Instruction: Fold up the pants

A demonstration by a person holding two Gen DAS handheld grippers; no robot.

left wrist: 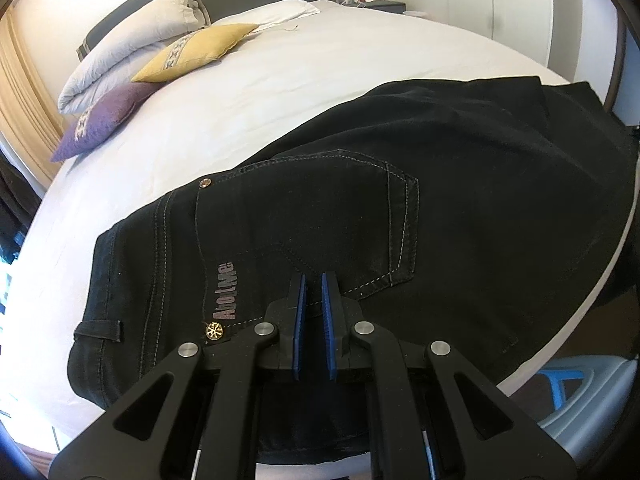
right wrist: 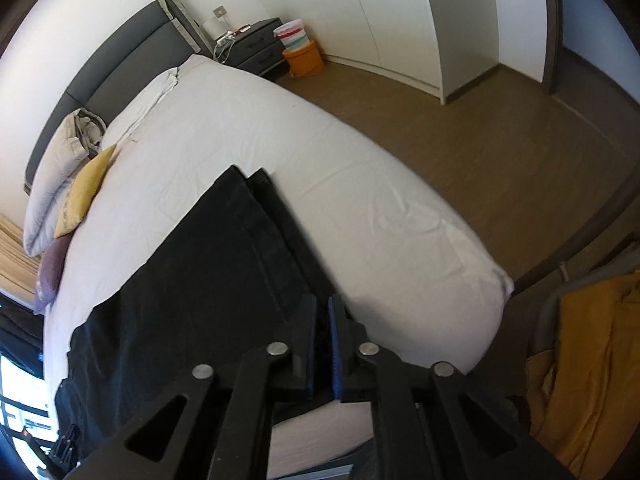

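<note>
Black denim pants (left wrist: 360,208) lie flat on the white bed (left wrist: 280,92), back side up, with a stitched pocket and a pink logo by the waistband. My left gripper (left wrist: 313,280) hovers over the seat near the waistband, its blue pads a narrow gap apart with no cloth between them. In the right wrist view the pants (right wrist: 208,272) stretch away with one leg laid on the other. My right gripper (right wrist: 322,304) is at the near edge of the legs, its jaws nearly closed with dark cloth between them.
Grey pillows (left wrist: 132,44), a yellow cushion (left wrist: 196,52) and a purple cushion (left wrist: 100,120) sit at the headboard. A nightstand (right wrist: 256,46) and stacked boxes (right wrist: 300,52) stand beside the bed. An orange cloth (right wrist: 588,360) hangs at right. A blue stool (left wrist: 576,392) stands by the bed edge.
</note>
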